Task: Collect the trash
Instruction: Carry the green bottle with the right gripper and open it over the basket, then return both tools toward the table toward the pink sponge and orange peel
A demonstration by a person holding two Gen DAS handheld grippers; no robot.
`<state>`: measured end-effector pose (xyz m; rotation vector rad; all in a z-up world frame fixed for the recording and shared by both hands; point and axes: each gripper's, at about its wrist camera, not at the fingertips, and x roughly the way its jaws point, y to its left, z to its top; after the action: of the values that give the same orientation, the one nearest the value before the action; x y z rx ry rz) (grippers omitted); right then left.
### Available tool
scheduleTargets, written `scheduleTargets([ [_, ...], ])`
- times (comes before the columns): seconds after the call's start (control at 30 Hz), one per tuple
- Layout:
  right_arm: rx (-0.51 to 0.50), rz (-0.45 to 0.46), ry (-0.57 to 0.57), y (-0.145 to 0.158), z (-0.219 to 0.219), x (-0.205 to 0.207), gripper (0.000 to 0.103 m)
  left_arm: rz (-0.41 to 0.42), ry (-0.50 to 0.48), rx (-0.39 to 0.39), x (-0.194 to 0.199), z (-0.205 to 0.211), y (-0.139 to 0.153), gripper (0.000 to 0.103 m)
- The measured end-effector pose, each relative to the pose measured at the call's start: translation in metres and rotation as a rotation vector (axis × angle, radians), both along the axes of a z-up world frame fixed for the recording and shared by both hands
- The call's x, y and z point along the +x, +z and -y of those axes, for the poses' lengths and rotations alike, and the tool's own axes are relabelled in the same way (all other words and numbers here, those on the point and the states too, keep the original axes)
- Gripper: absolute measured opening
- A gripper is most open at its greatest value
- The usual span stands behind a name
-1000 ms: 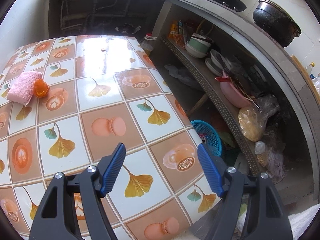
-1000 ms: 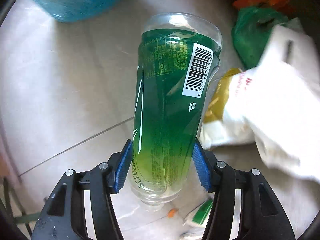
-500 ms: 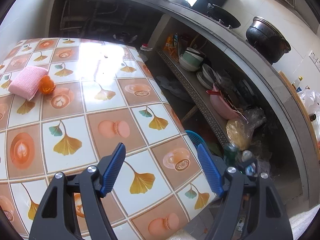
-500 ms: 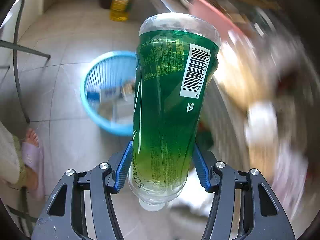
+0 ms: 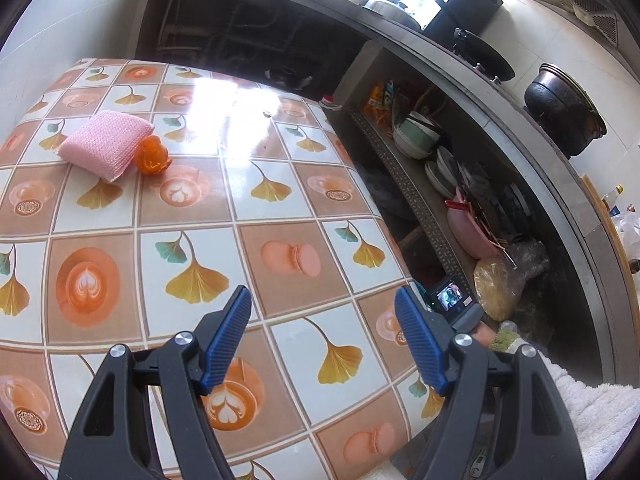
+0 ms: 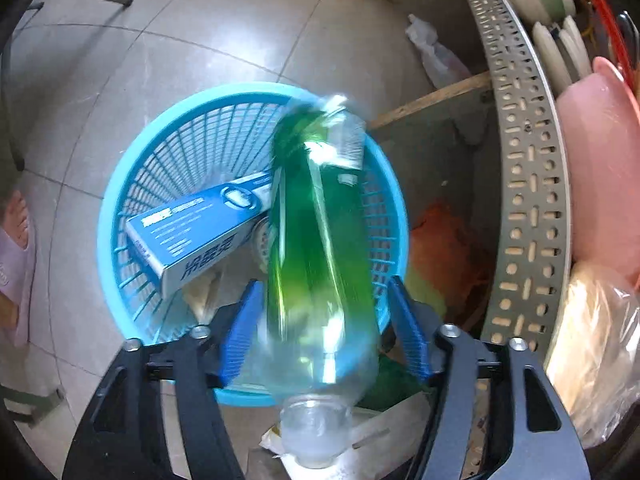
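Hanging over a blue basket [image 6: 120, 216] on the tiled floor [image 6: 200, 40], the right hand-held gripper [image 6: 326, 322] is seen with its jaws just opened and clear of a green bottle [image 6: 316, 248], which is blurred between them, neck towards the camera and base over the basket; gaps show between the blue pads [image 6: 240, 316] and the bottle's sides, so the bottle is released, not clenched. Inside the basket a blue-and-white box [image 6: 200, 228] is lodged at a slant, with some pale scraps beneath it that cannot be made out. Beside the basket, to the right, a perforated grey shelf edge [image 6: 524, 184] is seen, with stacked dishes [image 6: 556, 40] and a pink basin [image 6: 604, 160] on the shelf behind it, and a clear bag [image 6: 596, 344] lower down. A crumpled white bag [image 6: 436, 56] lies on the floor beyond the basket. At the left border a foot in a pale slipper [image 6: 14, 248] is partly seen. The left hand-held gripper [image 5: 324, 340] is held open and empty above a tabletop [image 5: 280, 160] covered with a patterned cloth of leaves and cups. Far across that tabletop a pink sponge [image 5: 106, 144] lies, touched at its right end by a small orange object [image 5: 151, 156]. Past the tabletop's right edge the same shelf of dishes is seen, with a dark pot [image 5: 564, 112] on the counter above.
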<state>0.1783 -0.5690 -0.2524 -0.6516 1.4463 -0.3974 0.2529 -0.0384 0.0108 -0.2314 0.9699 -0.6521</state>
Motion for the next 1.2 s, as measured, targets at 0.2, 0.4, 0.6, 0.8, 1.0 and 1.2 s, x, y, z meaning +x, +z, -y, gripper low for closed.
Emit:
scheduleTargets([
  [0.2, 0.021, 0.081, -0.032, 0.031, -0.004, -0.024, 0.07, 0.001, -0.011, -0.021, -0.002, 0.002, 0.002, 0.072],
  [0.4, 0.083, 0.311, -0.136, 0.099, -0.012, -0.069, 0.071, 0.025, -0.021, -0.031, -0.011, 0.004, 0.009, 0.072],
  [0.6, 0.217, 0.517, -0.27, 0.154, -0.027, -0.114, 0.071, 0.045, -0.024, -0.049, -0.02, 0.0, 0.016, 0.072],
  [0.8, 0.417, 0.671, -0.425, 0.183, -0.062, -0.147, 0.079, 0.083, -0.03, -0.02, -0.027, -0.002, 0.015, 0.075],
  [1.0, 0.525, 0.821, -0.336, 0.213, -0.113, -0.147, 0.089, 0.101, -0.002, 0.024, -0.029, -0.009, 0.021, 0.081],
  [1.2, 0.568, 0.962, -0.158, 0.265, -0.171, -0.143, 0.095, 0.164, 0.069, 0.03, -0.044, -0.028, 0.035, 0.095],
])
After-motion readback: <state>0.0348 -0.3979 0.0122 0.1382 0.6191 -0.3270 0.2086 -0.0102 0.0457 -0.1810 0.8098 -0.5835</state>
